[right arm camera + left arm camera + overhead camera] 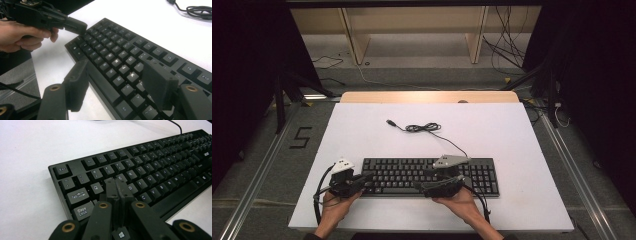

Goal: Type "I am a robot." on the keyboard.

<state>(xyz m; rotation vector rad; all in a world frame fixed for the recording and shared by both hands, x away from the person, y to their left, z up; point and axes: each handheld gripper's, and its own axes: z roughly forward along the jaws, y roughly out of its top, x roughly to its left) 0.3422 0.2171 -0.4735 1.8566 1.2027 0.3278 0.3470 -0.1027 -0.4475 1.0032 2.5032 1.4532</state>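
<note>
Keyboard (pixel 430 176) flat on white table (pixel 362 135), near front edge. Left gripper (pixel 117 188) closed, empty, tips over keys beside Q. Right gripper (pixel 117 82) wide open, empty, above lower rows. Best pressed squarely, one key only, lightly.

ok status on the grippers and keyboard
Left gripper shut, empty, tips over the left-hand keys. Right gripper open, over the keyboard. Keyboard flat on table, cable coiled behind, nothing in the way.
</note>
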